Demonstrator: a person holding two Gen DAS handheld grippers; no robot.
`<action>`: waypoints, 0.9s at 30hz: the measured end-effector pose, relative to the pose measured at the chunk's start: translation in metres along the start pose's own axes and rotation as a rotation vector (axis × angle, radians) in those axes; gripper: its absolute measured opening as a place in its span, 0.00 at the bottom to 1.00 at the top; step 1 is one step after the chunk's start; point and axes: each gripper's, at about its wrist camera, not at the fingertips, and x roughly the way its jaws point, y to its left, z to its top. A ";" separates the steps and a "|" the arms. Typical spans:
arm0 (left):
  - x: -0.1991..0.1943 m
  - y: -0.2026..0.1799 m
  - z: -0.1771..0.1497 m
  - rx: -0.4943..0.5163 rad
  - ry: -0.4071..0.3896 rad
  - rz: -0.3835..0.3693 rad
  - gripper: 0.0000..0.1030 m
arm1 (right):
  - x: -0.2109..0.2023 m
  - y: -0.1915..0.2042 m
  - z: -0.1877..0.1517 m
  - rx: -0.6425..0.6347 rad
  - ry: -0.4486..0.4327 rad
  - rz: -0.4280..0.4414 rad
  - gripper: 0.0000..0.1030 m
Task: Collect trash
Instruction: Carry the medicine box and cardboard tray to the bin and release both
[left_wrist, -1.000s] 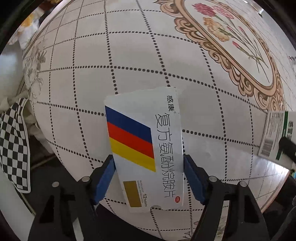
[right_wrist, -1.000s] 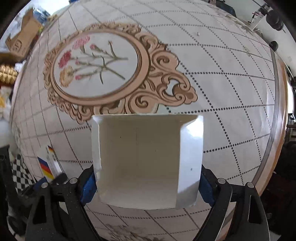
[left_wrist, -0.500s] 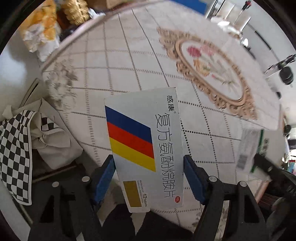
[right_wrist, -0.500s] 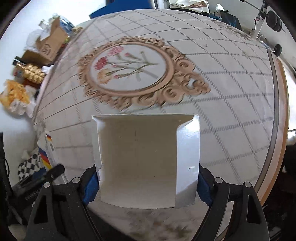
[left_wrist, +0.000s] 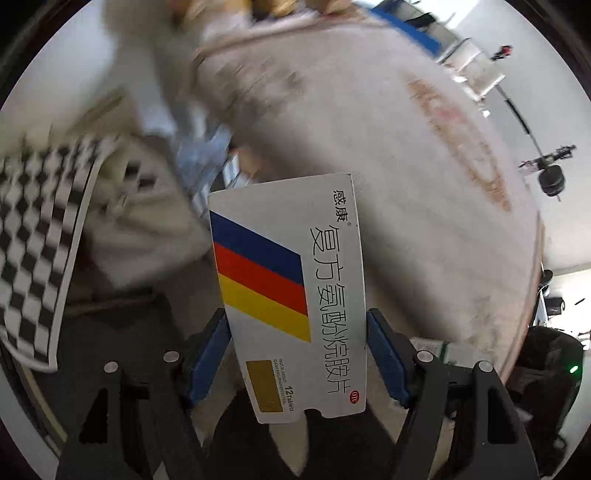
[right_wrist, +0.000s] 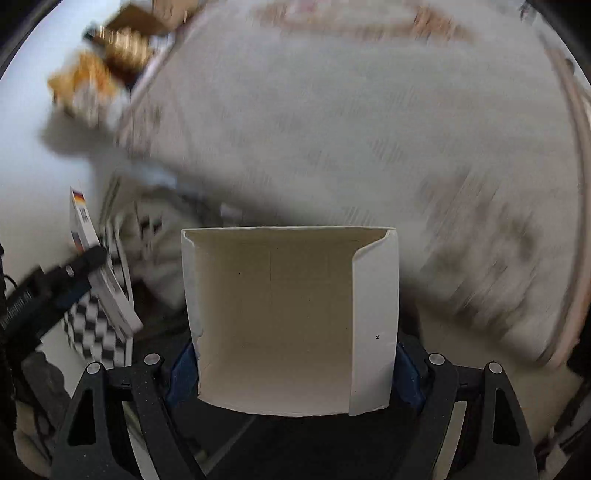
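My left gripper is shut on a white medicine box with blue, red and yellow stripes and black Chinese print. It holds the box in the air past the table's left edge. My right gripper is shut on an open white carton whose hollow inside faces the camera. In the right wrist view the left gripper and the medicine box show at the left. Both views are blurred by motion.
The round table with its patterned cloth lies ahead and to the right. A black-and-white checked bag with pale cloth sits low at the left, and also shows in the right wrist view. Golden and orange clutter lies beyond the table.
Both grippers have swung left and back off the table toward the checked bag, each still holding its box. The views have gone blurry from the motion.
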 end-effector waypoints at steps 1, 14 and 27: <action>0.015 0.018 -0.007 -0.032 0.029 0.000 0.69 | 0.022 0.005 -0.012 -0.004 0.038 -0.008 0.84; 0.303 0.085 0.012 -0.175 0.264 -0.117 0.69 | 0.305 -0.093 0.013 0.400 0.119 0.044 0.84; 0.455 0.060 0.046 -0.128 0.409 -0.212 0.96 | 0.417 -0.156 0.105 0.466 0.028 0.105 0.89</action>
